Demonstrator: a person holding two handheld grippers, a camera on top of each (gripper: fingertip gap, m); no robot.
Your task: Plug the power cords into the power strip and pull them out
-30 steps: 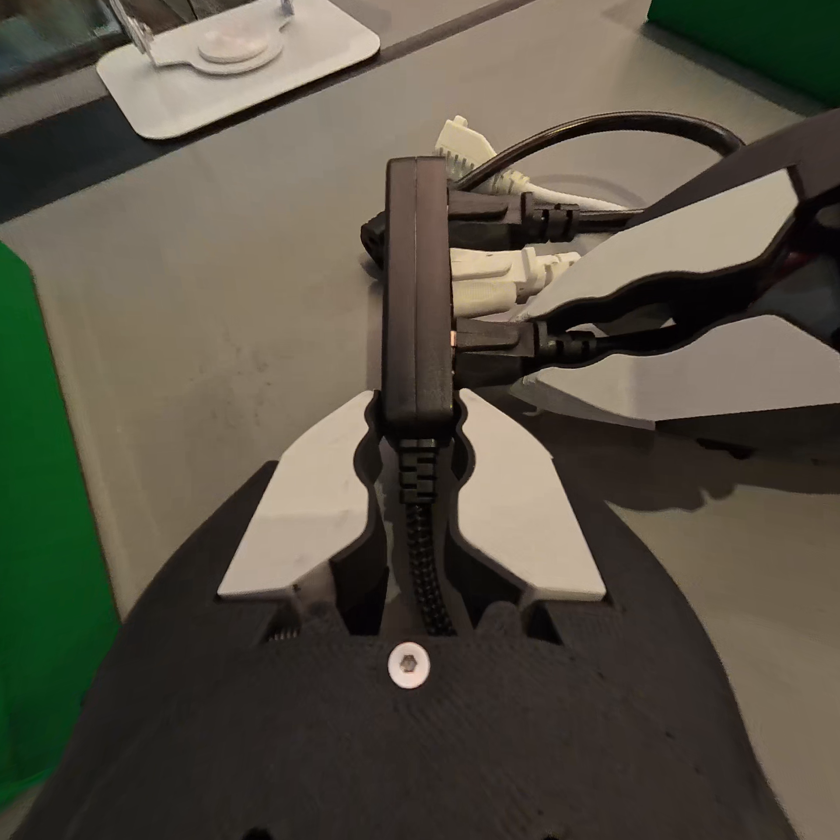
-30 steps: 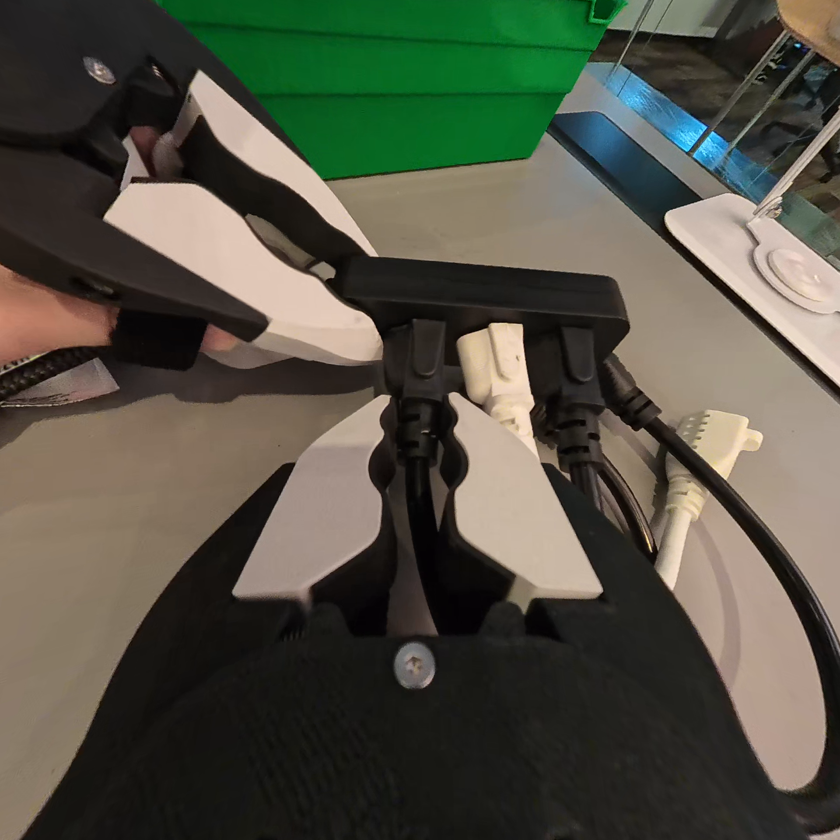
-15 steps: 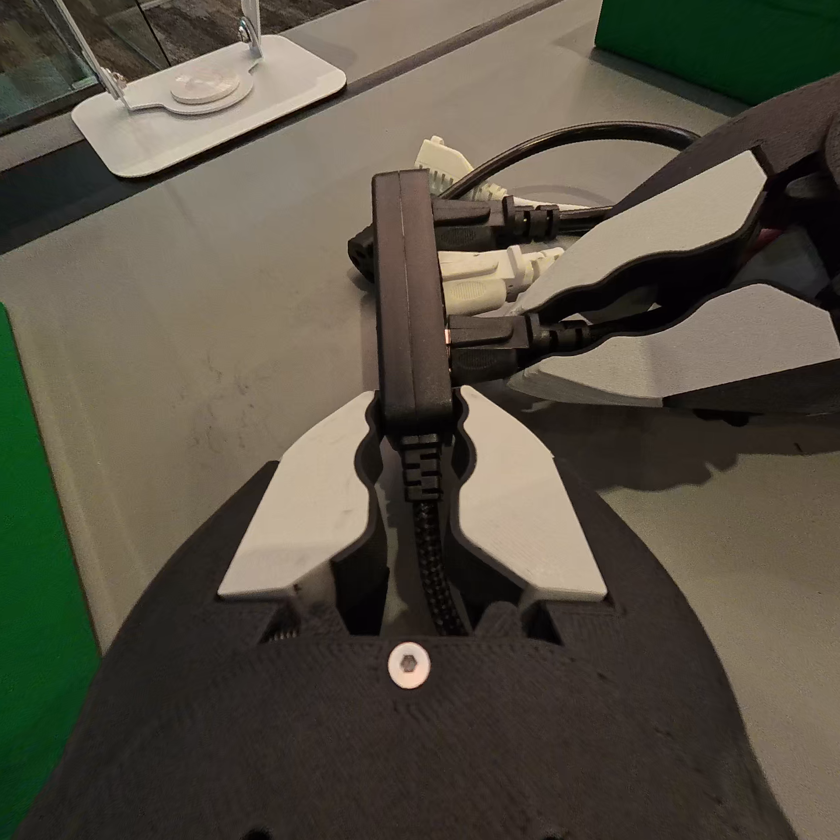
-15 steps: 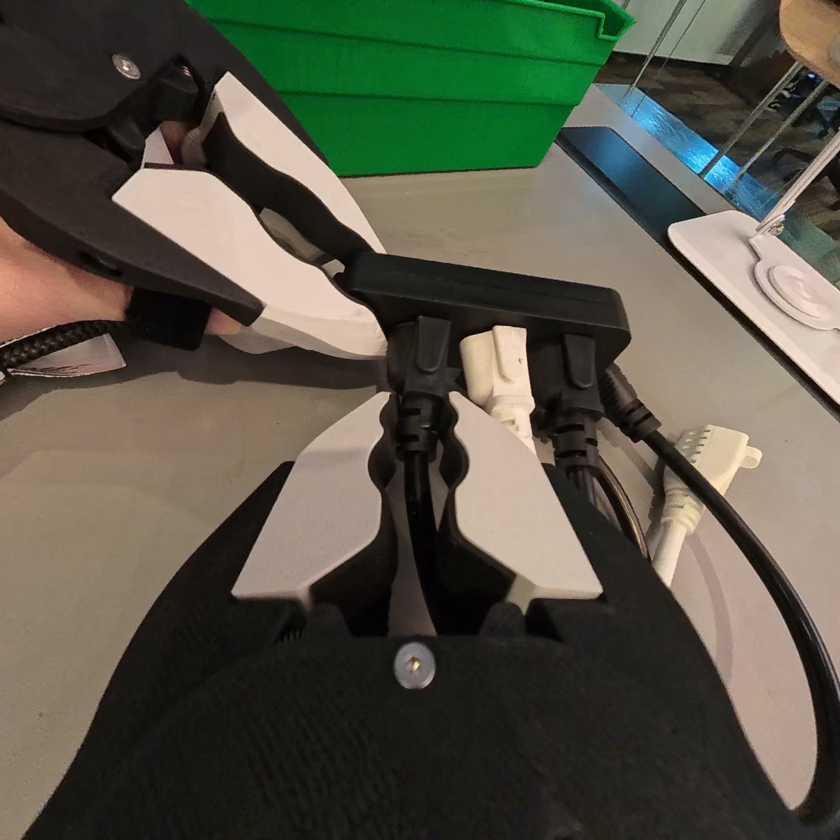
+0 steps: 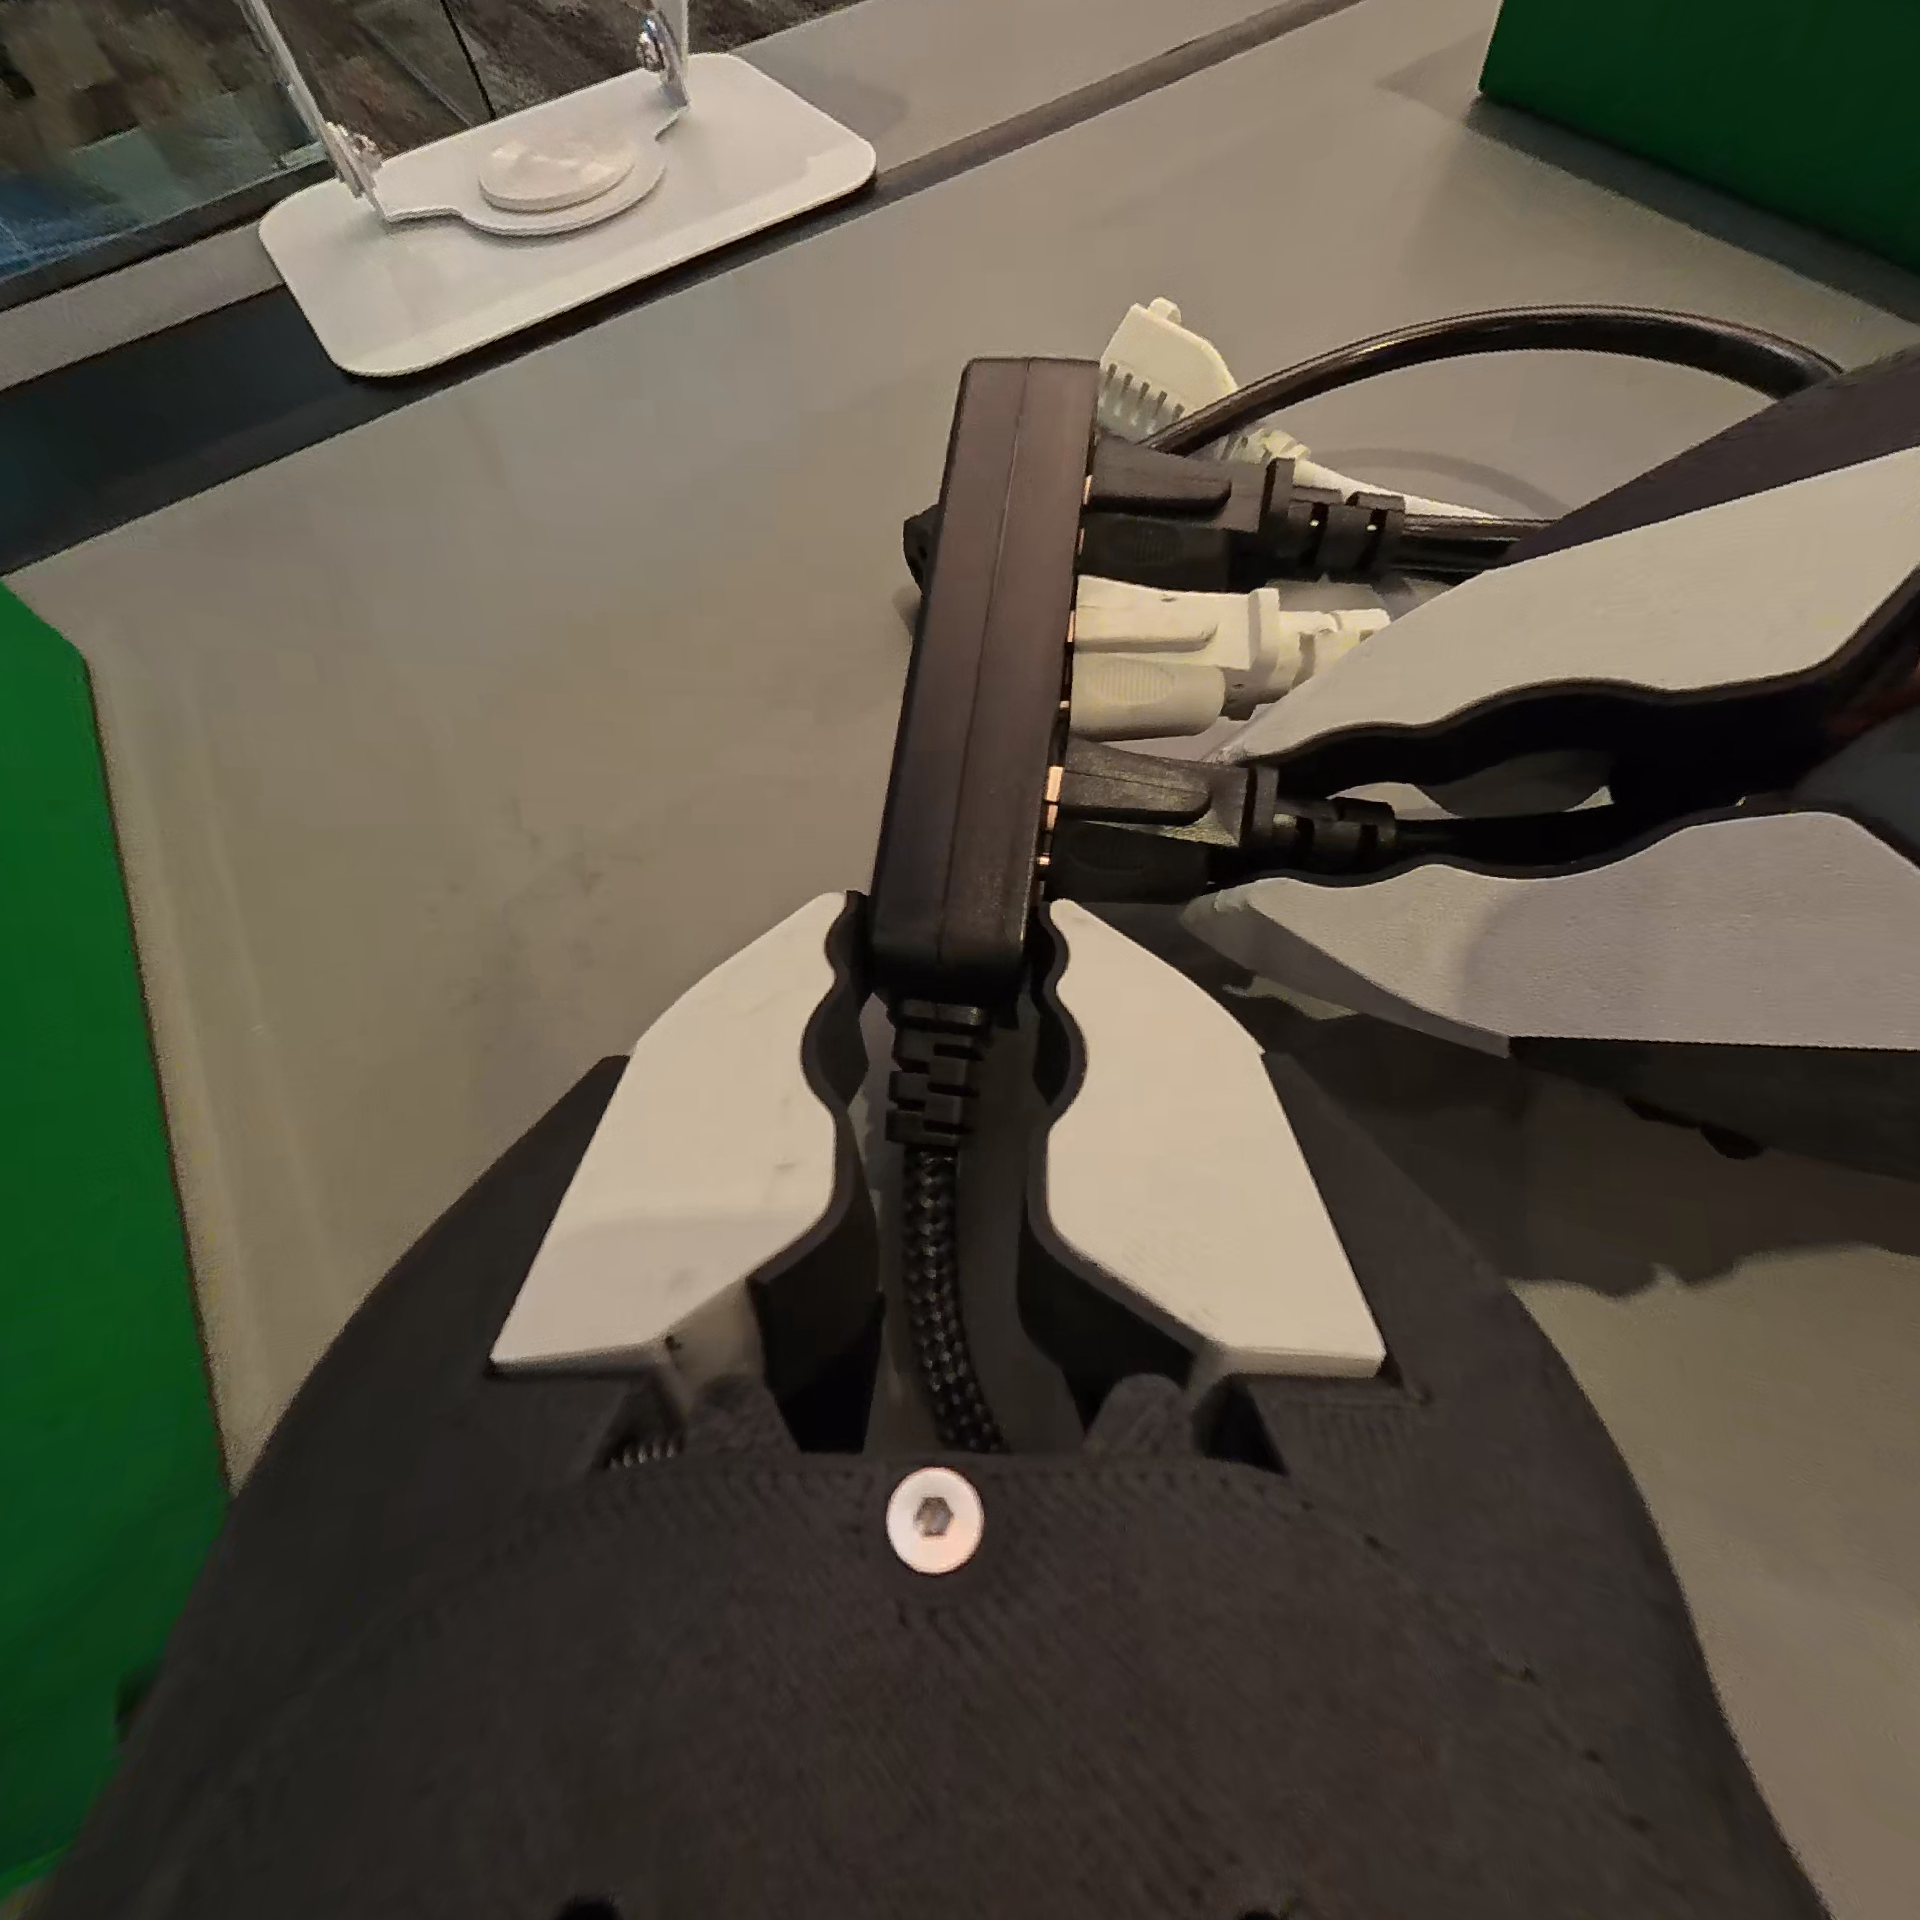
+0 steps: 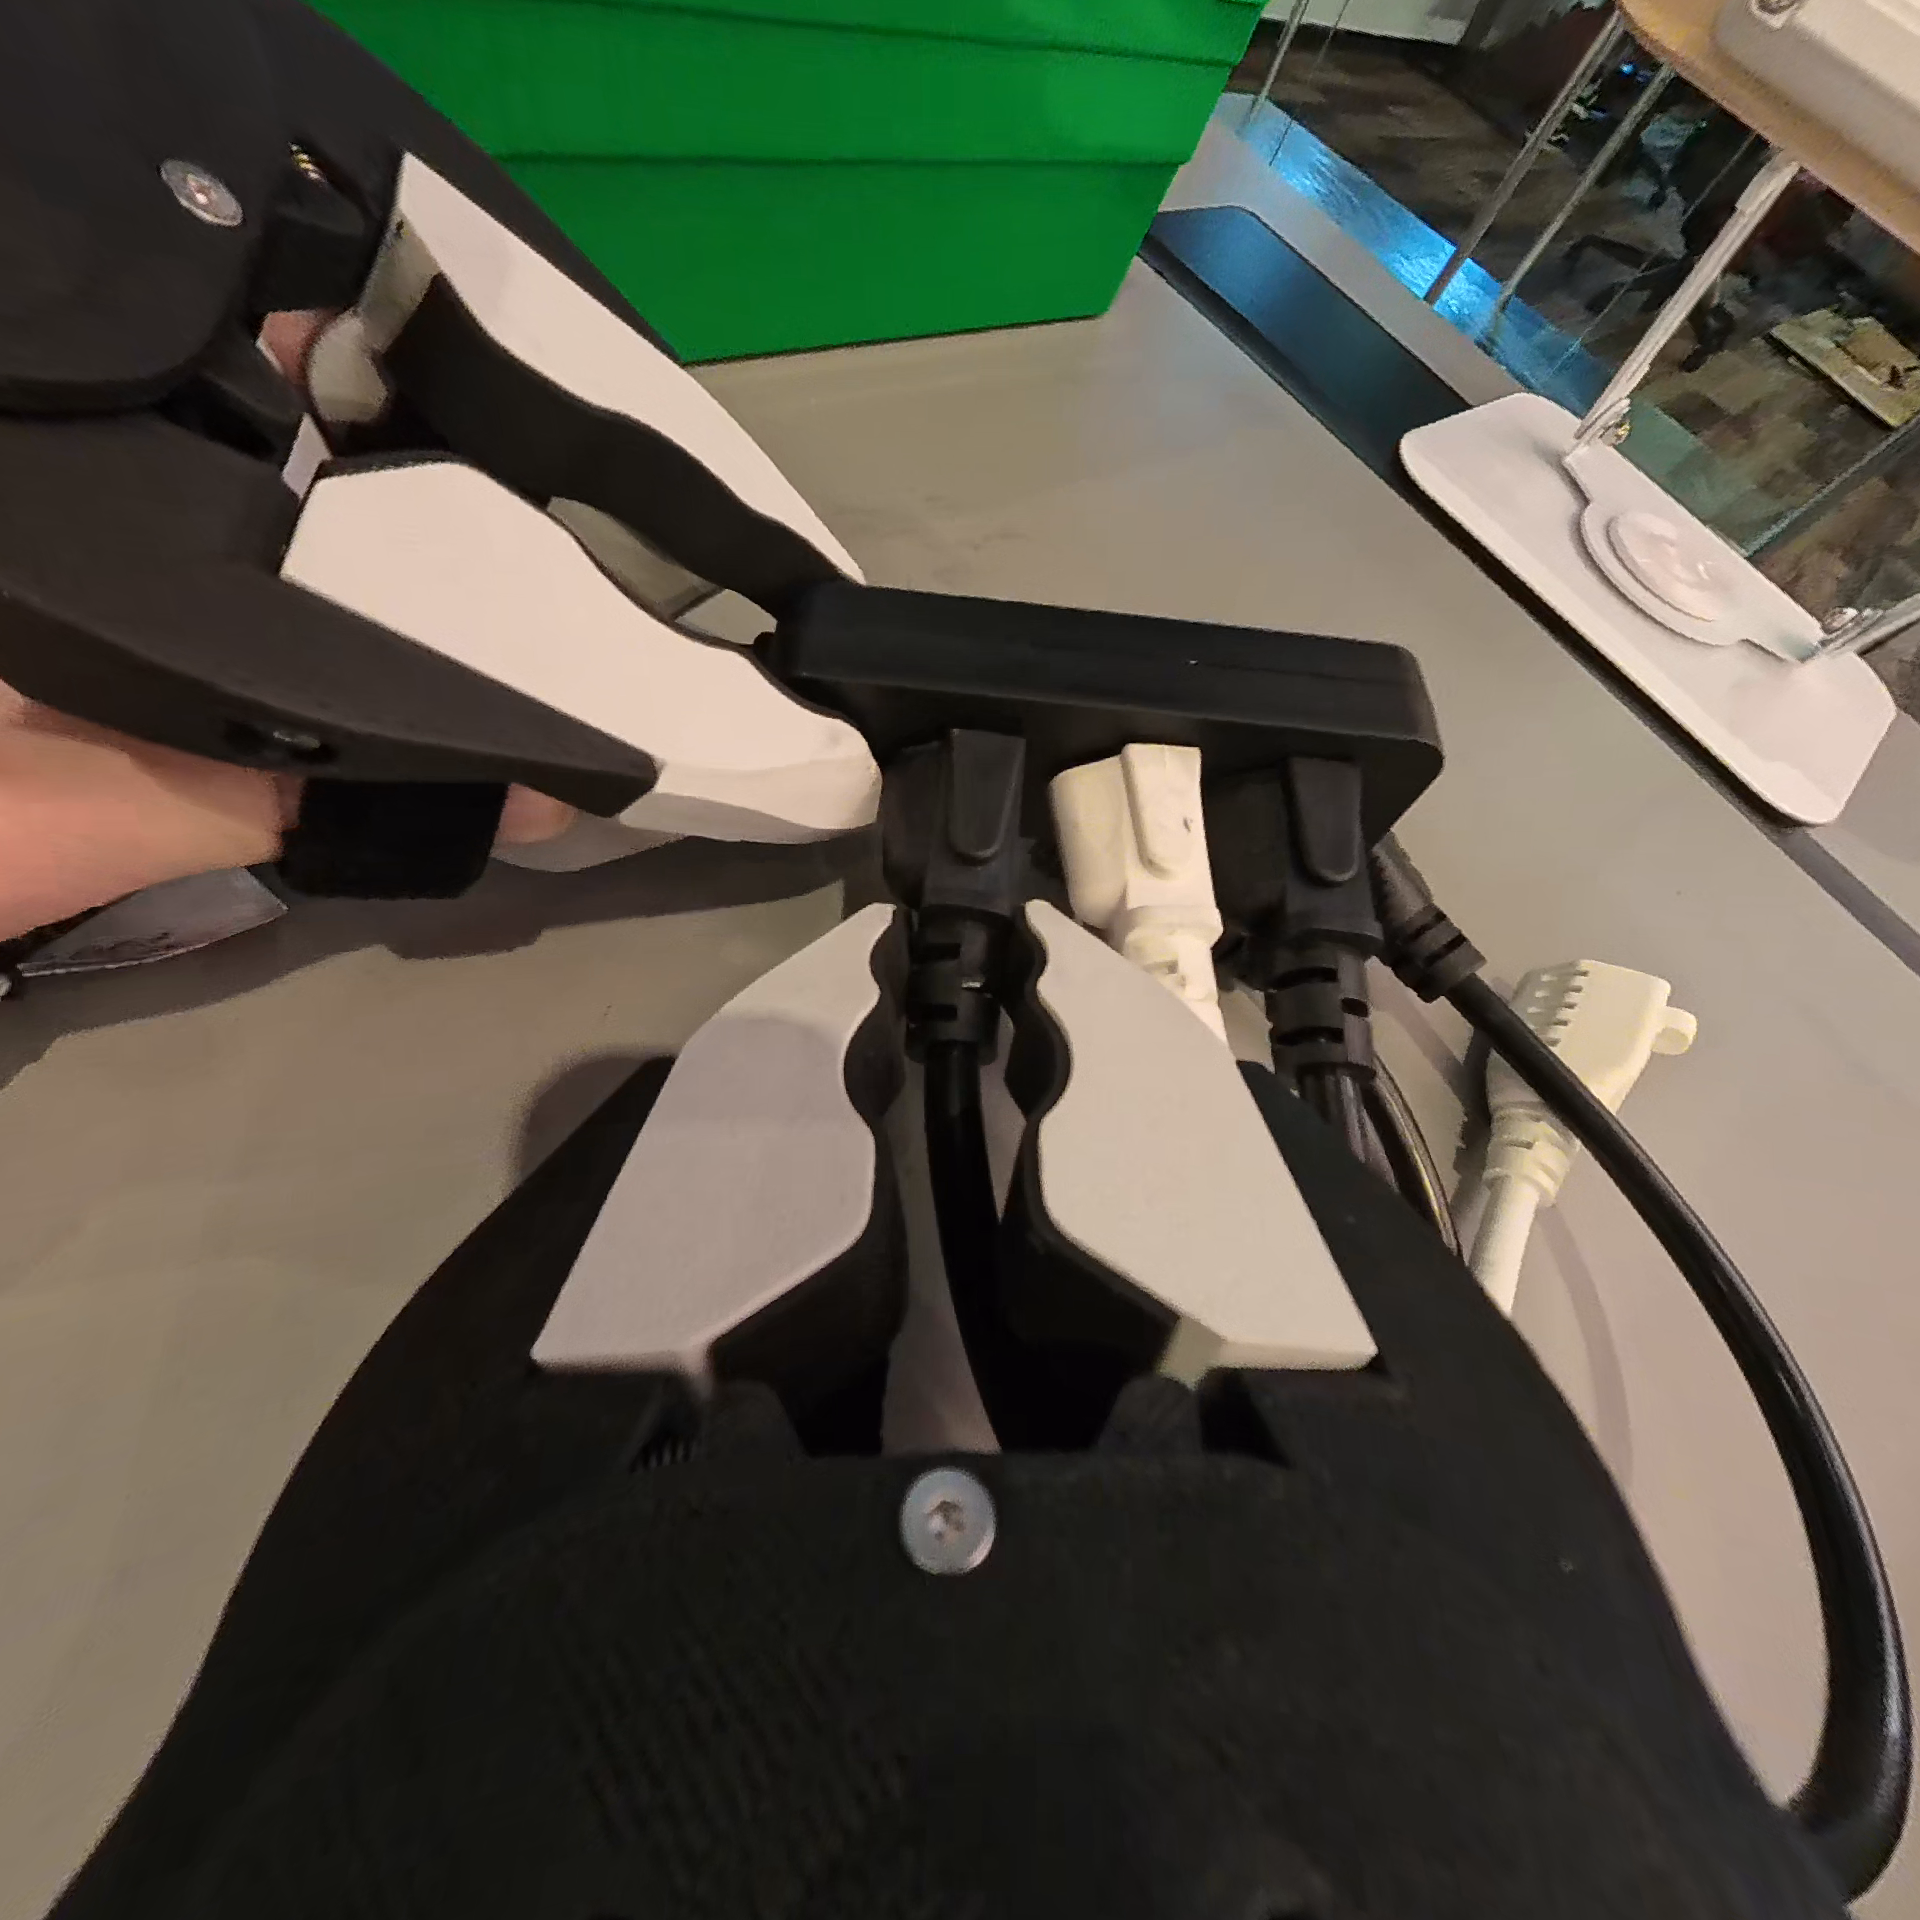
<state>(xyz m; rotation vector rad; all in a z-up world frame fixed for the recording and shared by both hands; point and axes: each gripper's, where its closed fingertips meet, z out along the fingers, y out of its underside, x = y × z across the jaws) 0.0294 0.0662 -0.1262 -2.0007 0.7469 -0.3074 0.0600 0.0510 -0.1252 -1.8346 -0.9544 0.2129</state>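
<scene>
Gripping plug (image 6: 961, 831) (strip (image 5: 977, 665) clamped)

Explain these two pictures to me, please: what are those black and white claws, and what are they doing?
They are hand-held grippers, one in each of a person's hands, each with a camera looking along its fingers. One picture is from the left gripper, shut on the end of a black power strip. The other is from the right gripper, shut on a black plug in the strip. A white plug and another black plug sit beside it. A loose white plug lies on the grey table.
</scene>
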